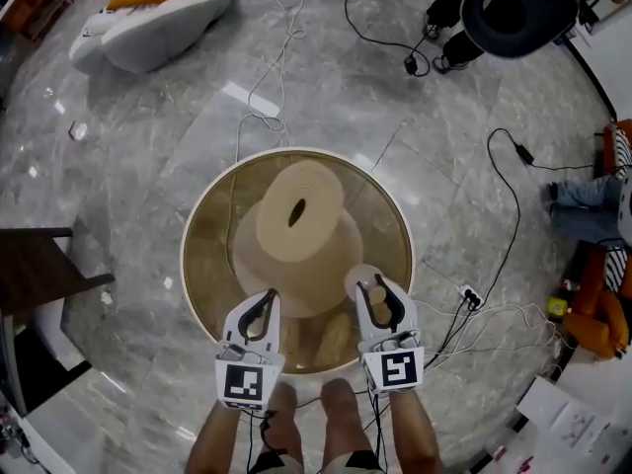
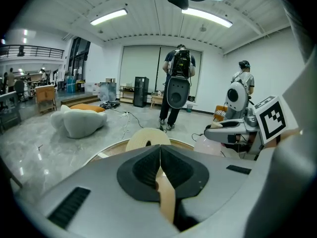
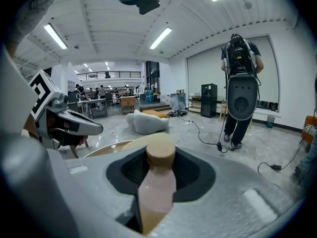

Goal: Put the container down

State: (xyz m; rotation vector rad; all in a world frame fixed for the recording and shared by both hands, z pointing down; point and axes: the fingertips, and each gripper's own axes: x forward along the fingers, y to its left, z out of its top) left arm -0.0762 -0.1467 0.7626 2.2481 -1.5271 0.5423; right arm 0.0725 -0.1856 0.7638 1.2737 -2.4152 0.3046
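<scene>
Floor: grey marble (image 1: 128,146) is spreading under everything, with cables (image 1: 509,225) trailing across it.
Table: a round glass-topped table (image 1: 188,250) is standing in front of the person, its beige pedestal (image 1: 296,215) showing through the top.
Left gripper: the left gripper (image 1: 265,304) is hovering over the near left part of the table; its own view is showing the left gripper (image 2: 160,155) with jaws pressed together at the tips and nothing gripped.
Right gripper: the right gripper (image 1: 379,292) is reaching over the near right part of the table, beside the left one but apart from it.
Container: a pale pink container (image 1: 363,275) is sitting clamped between the right jaws; in the right gripper view the jaws of the right gripper (image 3: 161,170) are squeezing the container (image 3: 156,187) just below its tan cap (image 3: 160,151). Whether its base is touching the glass is unclear.
Background: a white beanbag (image 1: 148,23) is lying far left, and a person wearing a backpack rig (image 3: 240,78) is standing well beyond the table.
Wearer: bare legs (image 1: 341,413) are showing below the grippers.
</scene>
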